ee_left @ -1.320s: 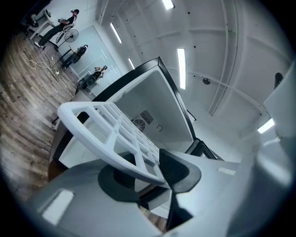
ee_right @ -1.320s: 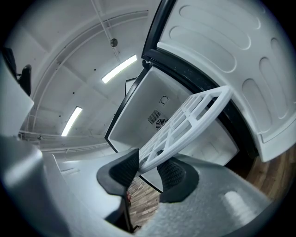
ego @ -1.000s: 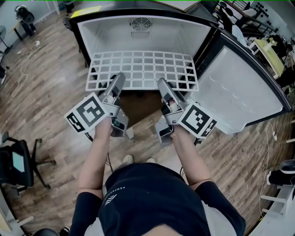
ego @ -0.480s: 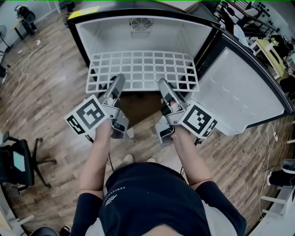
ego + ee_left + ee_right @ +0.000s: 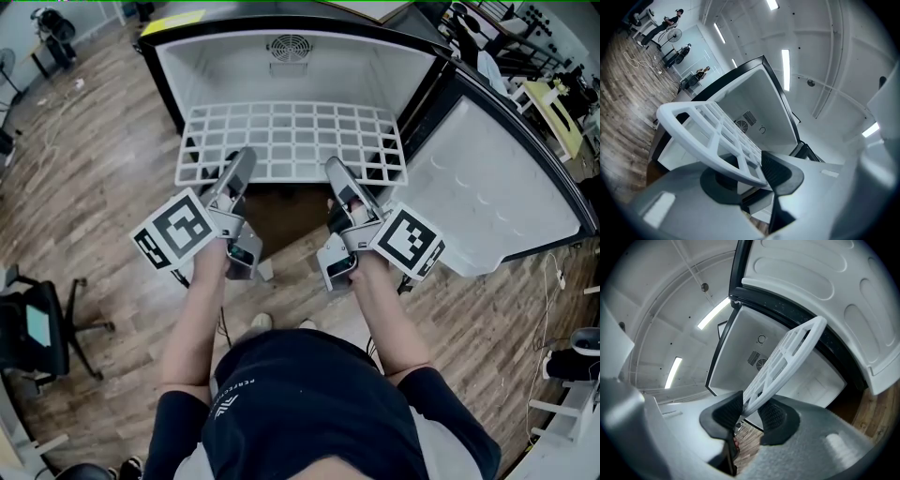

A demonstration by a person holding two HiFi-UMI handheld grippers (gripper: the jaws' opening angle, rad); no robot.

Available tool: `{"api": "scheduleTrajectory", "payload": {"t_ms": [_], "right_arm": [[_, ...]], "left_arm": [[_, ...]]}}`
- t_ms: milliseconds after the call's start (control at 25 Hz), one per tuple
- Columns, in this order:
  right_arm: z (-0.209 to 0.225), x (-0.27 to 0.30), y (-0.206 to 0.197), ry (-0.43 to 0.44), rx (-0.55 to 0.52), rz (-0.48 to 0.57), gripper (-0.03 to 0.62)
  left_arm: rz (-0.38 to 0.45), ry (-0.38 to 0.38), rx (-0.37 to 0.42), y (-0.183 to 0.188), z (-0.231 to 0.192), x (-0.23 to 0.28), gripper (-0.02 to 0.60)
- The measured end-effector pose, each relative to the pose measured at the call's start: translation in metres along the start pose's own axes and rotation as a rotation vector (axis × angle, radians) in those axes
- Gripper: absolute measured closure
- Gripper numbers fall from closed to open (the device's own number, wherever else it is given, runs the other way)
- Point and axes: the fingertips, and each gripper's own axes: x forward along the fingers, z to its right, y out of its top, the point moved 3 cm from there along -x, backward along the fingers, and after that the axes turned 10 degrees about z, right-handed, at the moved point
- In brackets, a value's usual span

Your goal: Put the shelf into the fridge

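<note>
The white grid shelf (image 5: 291, 141) lies level, its far part inside the open fridge (image 5: 234, 75) and its near edge sticking out toward me. My left gripper (image 5: 242, 161) grips the near edge left of the middle, and in the left gripper view the shelf (image 5: 708, 126) sits pinched between the dark pads (image 5: 776, 171). My right gripper (image 5: 335, 171) holds the same edge further right. Its jaws have just been closing on the shelf (image 5: 787, 357), and both pads (image 5: 724, 413) now press on the rim.
The fridge door (image 5: 487, 187) stands swung open to the right, close to my right gripper. A fan grille (image 5: 286, 47) sits in the fridge's back wall. A black office chair (image 5: 37, 328) is on the wood floor at left. Desks crowd the top right.
The right gripper has rolled slightly, its marker cube tipping a little to the right. The shelf and the left gripper have stayed where they were.
</note>
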Motion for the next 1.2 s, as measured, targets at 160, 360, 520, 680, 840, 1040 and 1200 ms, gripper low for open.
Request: {"api": "scheduleTrajectory", "payload": {"t_ms": [160,360,520,680,840,1040,1200], "right_arm": [[0.0015,0.0005,0.0,-0.004,0.024,-0.005,0.503],[0.0011,0.0027,-0.0001,0.014,0.041,-0.007,0.505],[0.0013,0.0027,0.0013,0.008,0.054,-0.01,0.502],[-0.0005,0.0046,0.002,0.024,0.058,-0.014,0.499],[0.0012,0.0054,0.0007,0.019,0.051,-0.016,0.5],[0.0073,0.0046,-0.0017,-0.001,0.041,-0.017,0.503],[0.0056,0.0029,-0.0016,0.01,0.022,-0.008,0.495]], "left_arm": [[-0.007,0.001,-0.008,-0.0004,-0.0009,0.0002,0.436],[-0.019,0.009,0.007,0.001,-0.0031,0.0008,0.436],[-0.021,0.008,0.019,0.0045,-0.0025,0.0011,0.436],[-0.01,-0.018,-0.035,0.0032,-0.0011,0.0045,0.437],[-0.013,-0.011,-0.026,0.0033,-0.0035,0.0052,0.439],[-0.03,0.021,0.038,0.0049,-0.009,0.0037,0.442],[-0.033,0.017,0.037,0.0051,-0.0078,0.0034,0.442]]}}
